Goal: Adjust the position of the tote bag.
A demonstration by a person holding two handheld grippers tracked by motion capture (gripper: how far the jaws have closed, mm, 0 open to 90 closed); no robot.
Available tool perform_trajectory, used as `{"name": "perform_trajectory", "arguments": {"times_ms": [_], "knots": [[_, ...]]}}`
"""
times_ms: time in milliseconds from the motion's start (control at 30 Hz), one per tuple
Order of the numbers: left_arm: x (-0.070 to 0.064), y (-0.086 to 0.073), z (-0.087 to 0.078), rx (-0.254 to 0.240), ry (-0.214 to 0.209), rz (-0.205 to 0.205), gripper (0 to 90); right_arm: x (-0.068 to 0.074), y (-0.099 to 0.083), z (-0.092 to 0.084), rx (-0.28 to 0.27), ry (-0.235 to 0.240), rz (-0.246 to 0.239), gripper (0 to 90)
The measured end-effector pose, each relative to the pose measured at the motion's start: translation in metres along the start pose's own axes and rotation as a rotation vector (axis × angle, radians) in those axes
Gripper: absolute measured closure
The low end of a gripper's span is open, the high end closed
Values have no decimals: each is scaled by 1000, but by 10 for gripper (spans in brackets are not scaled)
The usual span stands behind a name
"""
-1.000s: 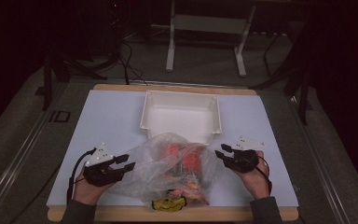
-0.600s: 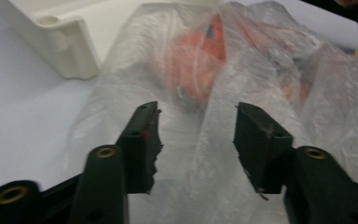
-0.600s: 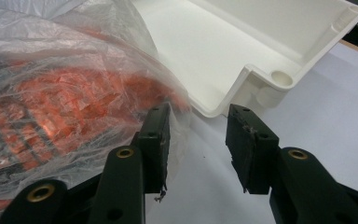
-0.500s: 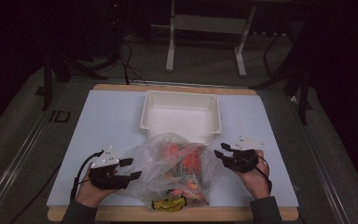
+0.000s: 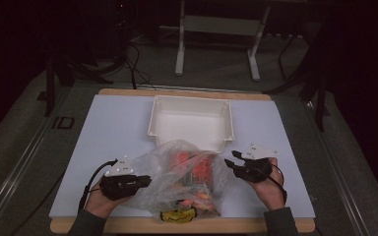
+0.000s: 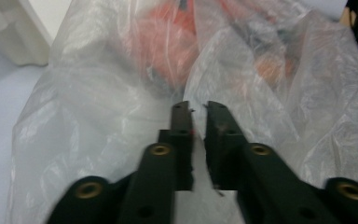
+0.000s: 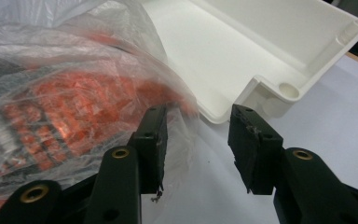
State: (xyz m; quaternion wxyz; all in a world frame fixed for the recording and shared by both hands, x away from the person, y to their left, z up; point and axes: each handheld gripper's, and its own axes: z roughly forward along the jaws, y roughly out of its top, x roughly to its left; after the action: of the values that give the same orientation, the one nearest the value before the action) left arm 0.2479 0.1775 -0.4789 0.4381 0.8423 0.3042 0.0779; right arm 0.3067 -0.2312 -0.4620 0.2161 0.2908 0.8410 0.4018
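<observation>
Clear plastic bag (image 5: 182, 184) lies on the tabletop (image 5: 118, 132) just in front of the white bin (image 5: 192, 120), holding orange-red packets and a yellow item near its front edge. Bin interior bare. Left claw (image 5: 145, 181) has just closed, pinching the bag's film. Right claw (image 5: 231, 162) has been opening, jaws apart beside the bag, nothing gripped.

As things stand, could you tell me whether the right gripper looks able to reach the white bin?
Probably yes. The right gripper sits open beside the plastic bag, and the white bin lies just beyond it with bare table between; the bag bulges only on its inner side.
</observation>
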Motion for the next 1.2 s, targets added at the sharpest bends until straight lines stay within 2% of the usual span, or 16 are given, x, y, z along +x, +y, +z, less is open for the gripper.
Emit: {"name": "perform_trajectory", "arguments": {"times_ms": [67, 467, 867, 1200], "knots": [[-1, 2, -1, -6, 0, 9, 891, 1, 1, -1, -2, 0, -5, 564], [-5, 17, -7, -79, 12, 28, 897, 8, 7, -3, -16, 22, -25, 563], [-11, 43, 2, -106, 20, 76, 897, 19, 15, -1, -31, 66, -50, 552], [-13, 60, 9, -109, 23, 111, 897, 28, 21, -2, -46, 111, -62, 545]]}}
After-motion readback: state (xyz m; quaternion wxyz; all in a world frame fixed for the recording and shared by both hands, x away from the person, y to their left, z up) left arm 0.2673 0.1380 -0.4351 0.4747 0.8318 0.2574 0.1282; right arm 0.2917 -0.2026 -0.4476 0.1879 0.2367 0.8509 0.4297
